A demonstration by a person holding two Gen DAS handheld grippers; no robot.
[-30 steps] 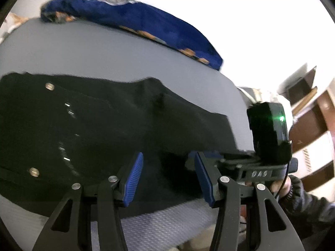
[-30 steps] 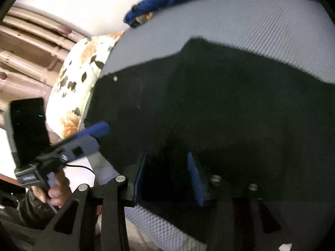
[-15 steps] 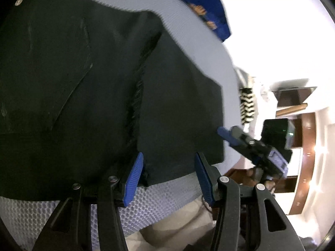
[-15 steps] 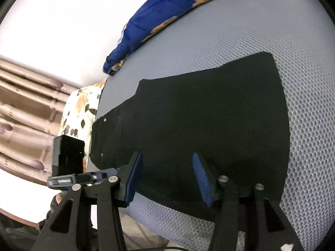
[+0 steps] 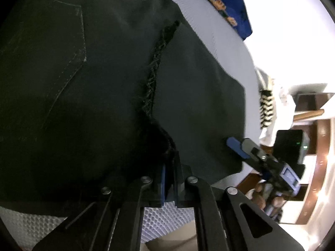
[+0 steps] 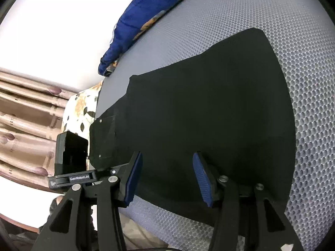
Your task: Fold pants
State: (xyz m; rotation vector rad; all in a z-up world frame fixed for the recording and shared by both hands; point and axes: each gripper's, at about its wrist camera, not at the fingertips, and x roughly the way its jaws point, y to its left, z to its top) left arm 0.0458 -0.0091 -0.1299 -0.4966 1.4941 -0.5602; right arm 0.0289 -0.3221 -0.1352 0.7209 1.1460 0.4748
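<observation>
Left claw (image 5: 169, 179): shut tight on pants (image 5: 94, 87), pads pinching crotch seam (image 5: 153, 71) at near edge, approx 6 o'clock in left view. Blue pads almost touching, only thin cloth between. Seam runs from pinch up toward 12, frayed stitching showing.

Right claw (image 6: 167, 177): approx half open, nothing between pads. Hangs at near edge of pants (image 6: 199, 108) toward leg end; cloth shows behind the gap, contact w/ cloth can't be told. Also seen in left view (image 5: 237, 146) at 3 o'clock, tip over leg edge, fingers (image 5: 259, 196) of person's hand below it.

Pants: black, spread flat on grey mesh mattress (image 6: 293, 41), waist end w/ pocket (image 5: 41, 52) and rivets toward 9 in right view, hem toward 2. Blue blanket (image 6: 146, 14) at 12 along far edge, apart from pants. Floral pillow (image 6: 81, 108) at 9, just beside waist.

Handling, as judged: soft, limp, no stiffness, so will sag and drape from any grip point. Looks like denim-type weave, medium weight, thick at seams, not slippery, not fragile. Mesh may drag on cloth if slid, so prob. better lifted. Best grips: seam or hem edges, where layers are thick enough for pads to bite. For right claw, near edge of leg close to hem prob. best, gathering both layers. Risk: catching top layer only, fold going crooked.
</observation>
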